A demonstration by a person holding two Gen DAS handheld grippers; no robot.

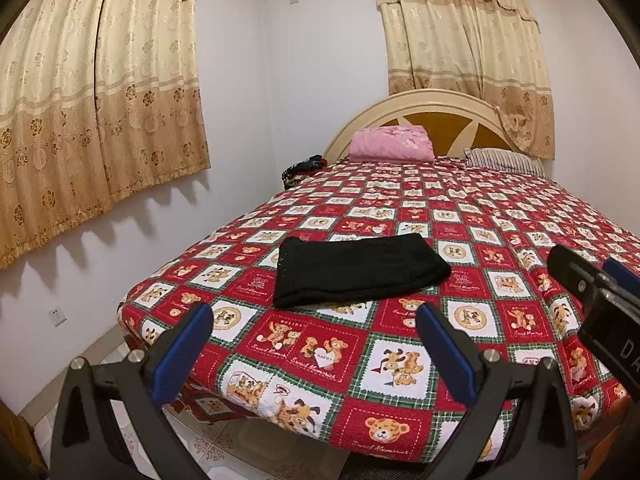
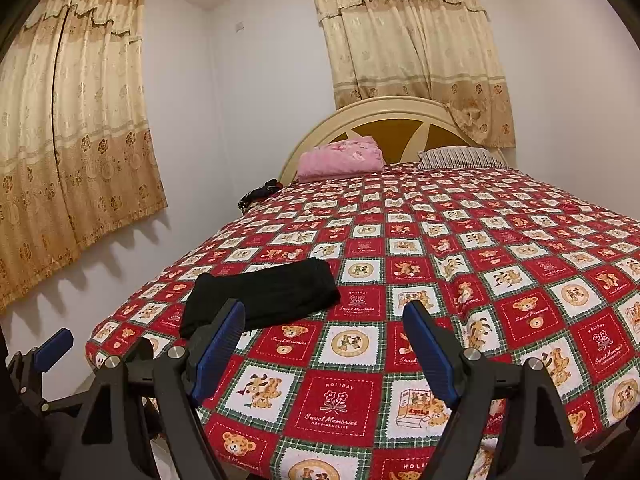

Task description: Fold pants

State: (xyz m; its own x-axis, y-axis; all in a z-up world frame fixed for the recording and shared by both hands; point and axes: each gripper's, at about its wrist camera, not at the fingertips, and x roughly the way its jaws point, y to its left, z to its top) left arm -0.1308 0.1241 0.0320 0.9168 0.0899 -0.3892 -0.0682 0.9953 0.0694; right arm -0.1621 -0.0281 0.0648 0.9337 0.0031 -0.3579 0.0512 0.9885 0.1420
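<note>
Folded black pants (image 1: pixel 360 270) lie near the foot corner of the bed (image 1: pixel 500 208), their near edge partly hidden in the right wrist view by a blue finger pad (image 2: pixel 218 350). The left gripper (image 1: pixel 316 344) and right gripper (image 2: pixel 326 344) stand spread wide, holding nothing, apart from the pants. A dark bundle (image 1: pixel 302 168) beside the headboard (image 1: pixel 420 98) is too cut off to identify.

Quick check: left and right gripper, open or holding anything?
Left gripper: open, holding nothing.
Right gripper: open, holding nothing; black pants lie folded on the bed.
</note>
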